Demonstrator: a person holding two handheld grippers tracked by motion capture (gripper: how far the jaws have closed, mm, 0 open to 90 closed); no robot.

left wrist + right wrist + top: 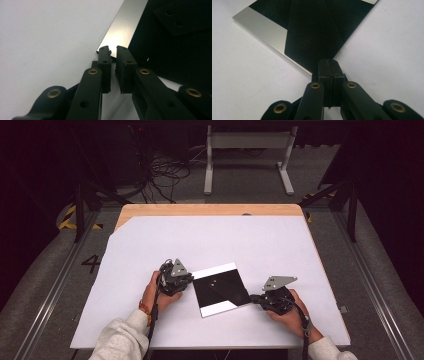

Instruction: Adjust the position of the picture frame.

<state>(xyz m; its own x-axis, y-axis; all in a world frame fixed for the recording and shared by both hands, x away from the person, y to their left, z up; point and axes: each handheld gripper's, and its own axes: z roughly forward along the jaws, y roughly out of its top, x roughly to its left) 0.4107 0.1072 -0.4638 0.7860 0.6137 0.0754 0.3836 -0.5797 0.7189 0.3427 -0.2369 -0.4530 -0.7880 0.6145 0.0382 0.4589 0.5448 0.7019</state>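
Tongs [329, 62] pinched on mirror [221, 289] corner (left pair [113, 51] seemingly ajar)

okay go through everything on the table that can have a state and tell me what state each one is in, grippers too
mirror plate: lying flat on the white sheet, glossy, reflecting dark surroundings.
left gripper: jaws slightly apart, tips at the plate's corner, not clamped.
right gripper: jaws pressed together at the opposite corner; whether they pinch the plate's edge cannot be told.
white sheet: spread flat over the wooden table, one far corner cut off.
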